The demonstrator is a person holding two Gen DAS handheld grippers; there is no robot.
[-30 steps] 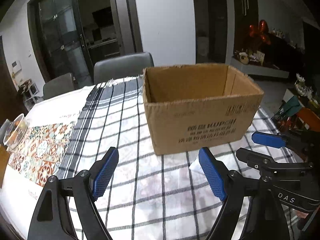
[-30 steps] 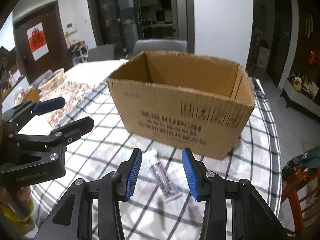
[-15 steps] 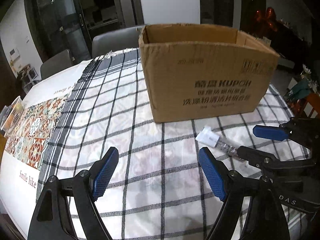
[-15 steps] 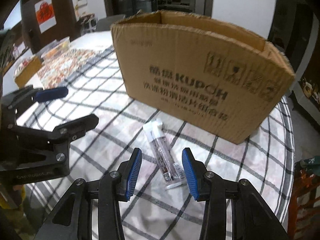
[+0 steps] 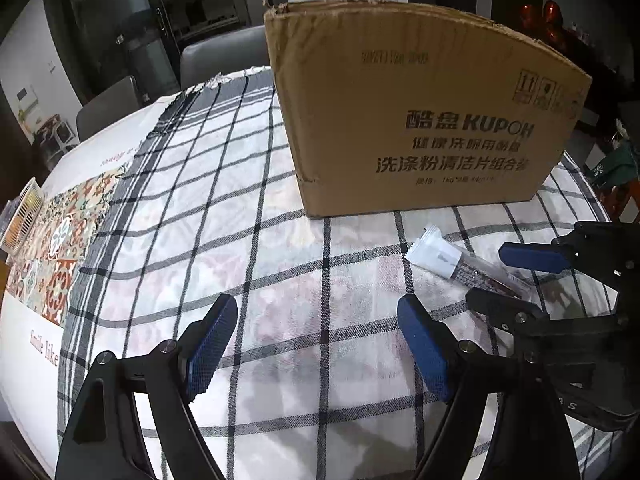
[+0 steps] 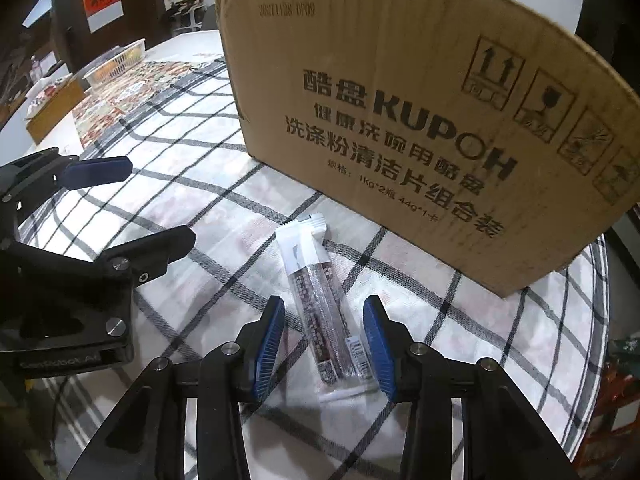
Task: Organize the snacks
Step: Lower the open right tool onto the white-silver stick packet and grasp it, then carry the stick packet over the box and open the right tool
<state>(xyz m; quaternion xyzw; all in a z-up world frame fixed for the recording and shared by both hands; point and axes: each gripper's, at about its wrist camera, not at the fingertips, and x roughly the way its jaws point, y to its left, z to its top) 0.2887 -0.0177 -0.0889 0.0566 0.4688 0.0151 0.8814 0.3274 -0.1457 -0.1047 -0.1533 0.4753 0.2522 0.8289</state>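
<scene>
Checked cloth (image 6: 224,216) covers the round table, and a brown cardboard box (image 6: 400,112) printed with KUPOH fills the upper right of the right wrist view. A slim snack stick packet (image 6: 320,304) is seen lying flat on the cloth in the lower centre of that frame, just in front of the box and apart from it.

The right gripper (image 6: 324,344) is held with its jaws apart, and the packet's lower half is bracketed between the two blue pads (image 6: 269,344); no contact with either pad can be made out. The packet's long axis is laid nearly along the line of the fingers, tilted slightly so that its white crimped end points to the upper left of the frame, toward the box, while its barcode end lies at the lower right, close to the right-hand pad.

In the left wrist view the same snack stick packet (image 5: 464,266) is found at centre right, with the right gripper (image 5: 508,276) straddling its far end. The left gripper (image 5: 316,344) is held open over bare cloth, well to the left of the packet, with nothing between its pads.

The right gripper is judged the nearer by far, so a closing across the packet's narrow width is what seems called for.
</scene>
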